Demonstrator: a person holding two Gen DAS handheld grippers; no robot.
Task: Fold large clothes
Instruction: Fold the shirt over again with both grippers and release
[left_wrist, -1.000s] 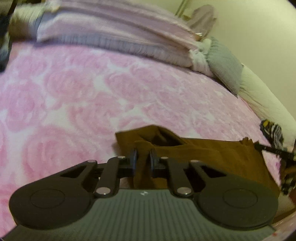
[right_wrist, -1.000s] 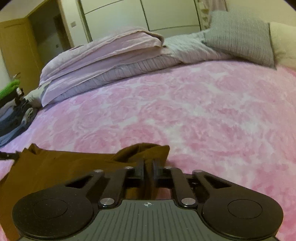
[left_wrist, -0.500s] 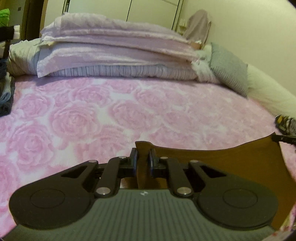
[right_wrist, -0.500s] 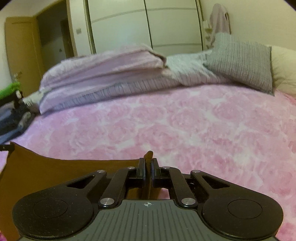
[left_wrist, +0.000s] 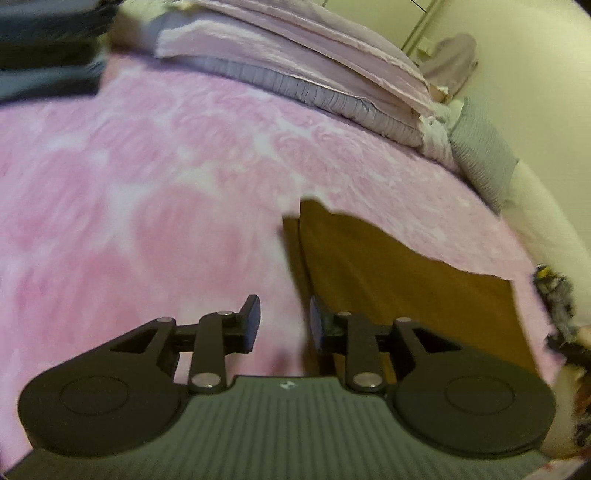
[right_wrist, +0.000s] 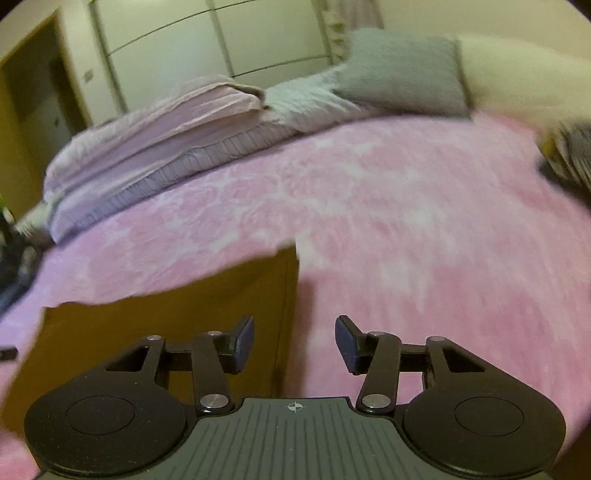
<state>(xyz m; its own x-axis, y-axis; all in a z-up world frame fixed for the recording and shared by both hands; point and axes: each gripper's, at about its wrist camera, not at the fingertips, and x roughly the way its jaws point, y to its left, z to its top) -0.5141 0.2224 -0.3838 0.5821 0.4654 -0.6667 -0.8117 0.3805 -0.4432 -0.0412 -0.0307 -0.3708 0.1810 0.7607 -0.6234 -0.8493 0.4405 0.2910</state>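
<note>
A brown garment (left_wrist: 399, 273) lies flat on the pink rose-patterned bedspread (left_wrist: 147, 177), its left edge running down toward my left gripper (left_wrist: 284, 325). That gripper's jaws are opening and the pads no longer press the cloth; the edge passes just inside the right finger. In the right wrist view the same brown garment (right_wrist: 166, 317) spreads to the left, its right edge ending between the fingers of my right gripper (right_wrist: 294, 347). Those jaws are opening too, wide apart, free of the cloth.
Folded lilac and striped bedding (right_wrist: 155, 136) is stacked at the far side of the bed, with a grey pillow (right_wrist: 402, 70) and a cream one beside it. Dark folded clothes (left_wrist: 48, 48) sit at the far left. A patterned item (left_wrist: 554, 295) lies at the right edge.
Both grippers held the raised brown garment's top corners shut, carried it forward over the bed, and have now opened; the garment has dropped flat onto the bedspread.
</note>
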